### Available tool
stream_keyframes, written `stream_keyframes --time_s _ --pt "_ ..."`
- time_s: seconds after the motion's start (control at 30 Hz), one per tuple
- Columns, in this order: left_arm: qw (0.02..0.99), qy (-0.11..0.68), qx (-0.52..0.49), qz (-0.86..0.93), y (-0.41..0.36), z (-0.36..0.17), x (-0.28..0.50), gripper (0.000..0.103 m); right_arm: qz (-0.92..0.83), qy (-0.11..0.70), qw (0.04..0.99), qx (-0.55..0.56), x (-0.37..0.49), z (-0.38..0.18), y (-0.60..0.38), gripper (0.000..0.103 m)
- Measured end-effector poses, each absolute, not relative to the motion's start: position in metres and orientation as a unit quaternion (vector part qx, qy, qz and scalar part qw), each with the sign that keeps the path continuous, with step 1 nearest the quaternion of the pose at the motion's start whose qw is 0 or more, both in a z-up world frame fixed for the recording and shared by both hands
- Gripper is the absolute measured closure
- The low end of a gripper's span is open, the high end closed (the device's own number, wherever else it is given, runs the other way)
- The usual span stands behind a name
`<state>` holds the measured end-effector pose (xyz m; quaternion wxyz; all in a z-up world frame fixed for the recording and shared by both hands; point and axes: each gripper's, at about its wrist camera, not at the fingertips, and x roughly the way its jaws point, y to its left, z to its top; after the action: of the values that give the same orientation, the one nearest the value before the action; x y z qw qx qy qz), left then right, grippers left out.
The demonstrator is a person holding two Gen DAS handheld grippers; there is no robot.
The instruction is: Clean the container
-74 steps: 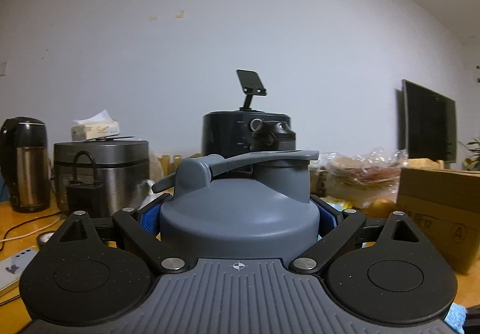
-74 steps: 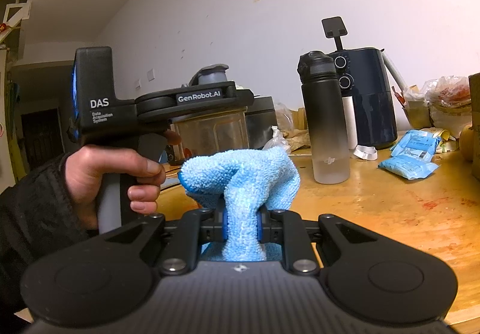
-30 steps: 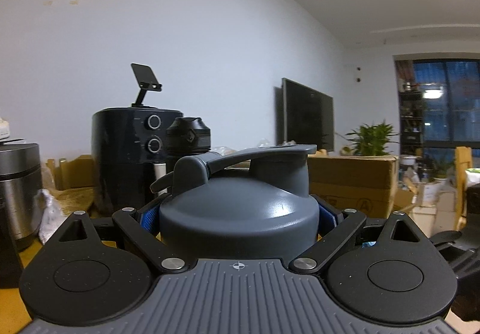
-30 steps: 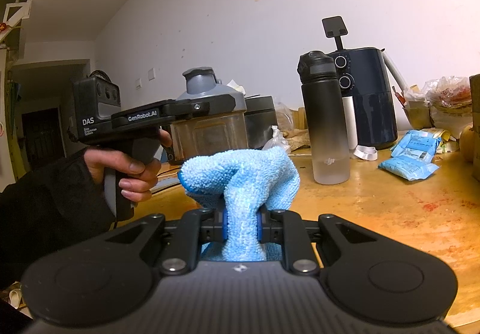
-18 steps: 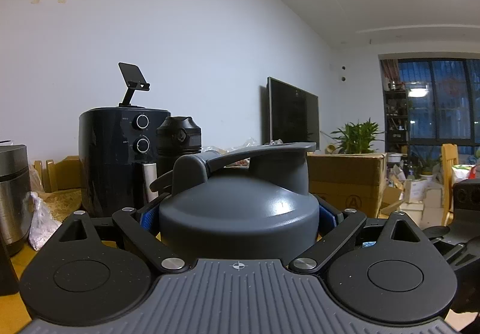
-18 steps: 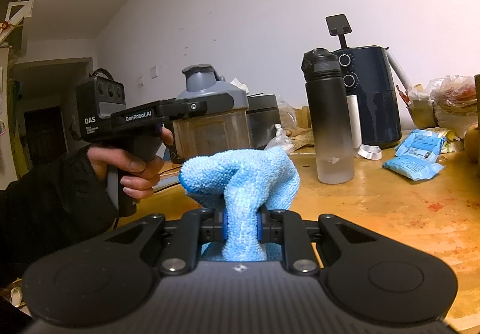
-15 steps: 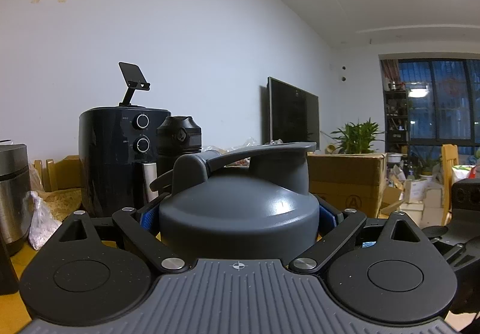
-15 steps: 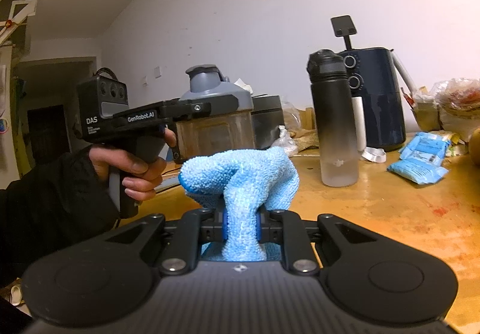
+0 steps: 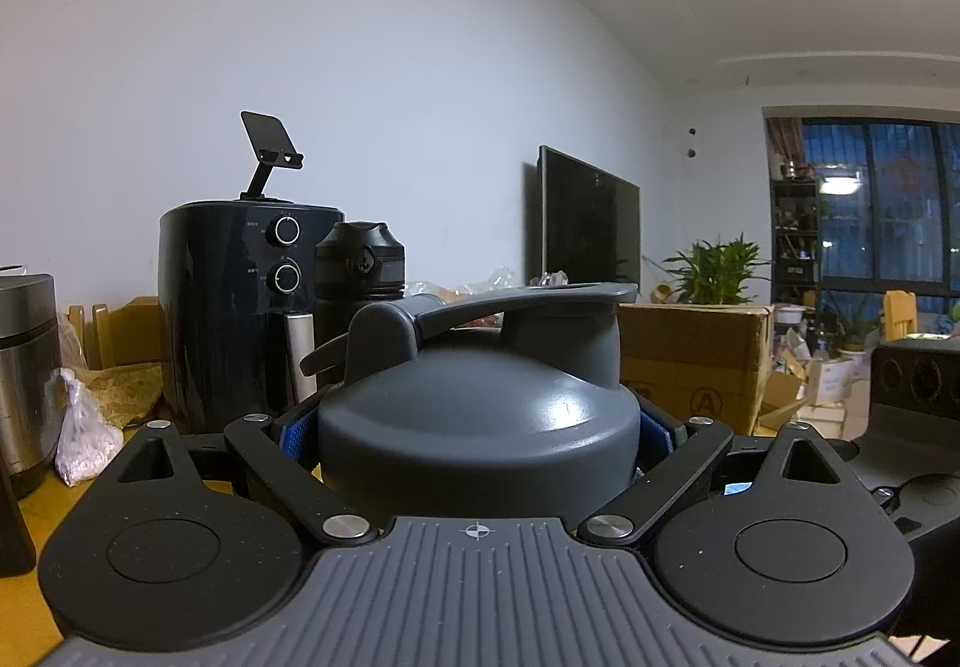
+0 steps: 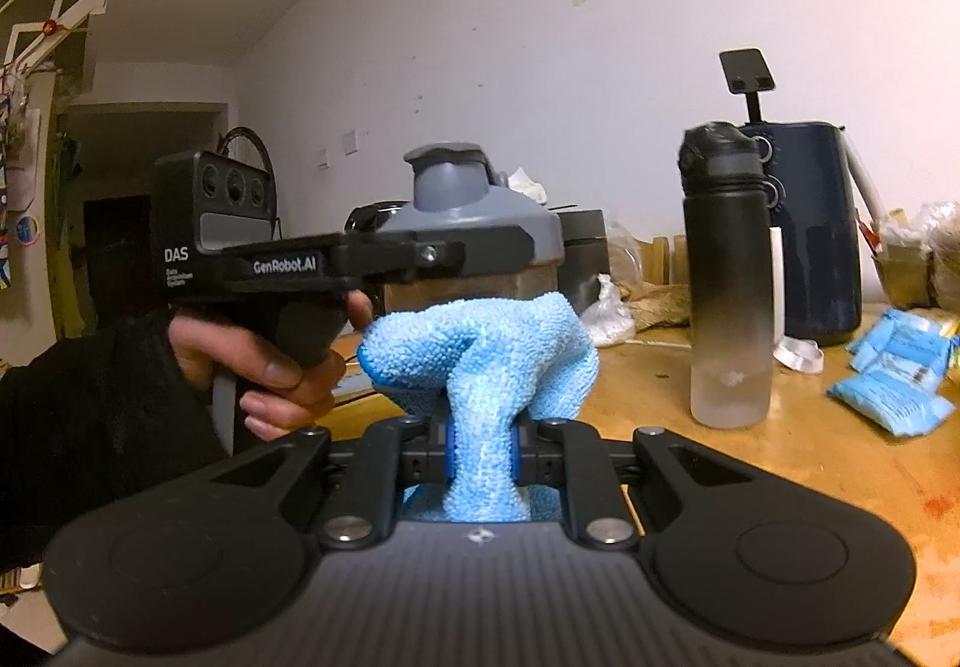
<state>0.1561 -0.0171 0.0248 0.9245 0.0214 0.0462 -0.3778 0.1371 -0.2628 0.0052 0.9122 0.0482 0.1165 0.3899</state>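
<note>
Item one: the left gripper [image 9: 477, 430], which we record as clamped around the grey domed lid of the container [image 9: 477, 415], its blue-padded fingers [image 9: 654, 436] pressing on either side just below the dome. In the right wrist view we see that same container [image 10: 474, 247] held upright above the wooden table [image 10: 798, 463], its translucent brownish body showing below the lid and its flip cap shut. Item two: the right gripper [image 10: 483, 451], closed tight on a blue microfibre cloth [image 10: 480, 361], which bulges out in front of the fingers, near the container but apart from it. Item three, background stock on the table: a black-to-clear water bottle [image 10: 729, 277], a dark air fryer [image 10: 813, 229], and blue packets [image 10: 894, 367].
</note>
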Motion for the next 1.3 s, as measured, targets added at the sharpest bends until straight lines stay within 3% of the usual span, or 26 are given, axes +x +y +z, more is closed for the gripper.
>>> stream_keyframes --time_s 0.63,1.3 --pt "0.927 0.053 0.026 -0.371 -0.020 0.026 0.157 0.007 0.384 0.151 0.910 0.022 0.150 0.016 -0.248 0.094" --pt "0.929 0.055 0.023 -0.365 -0.020 0.026 0.156 0.007 0.388 0.259 0.884 -0.024 0.170 -0.029 -0.235 0.094"
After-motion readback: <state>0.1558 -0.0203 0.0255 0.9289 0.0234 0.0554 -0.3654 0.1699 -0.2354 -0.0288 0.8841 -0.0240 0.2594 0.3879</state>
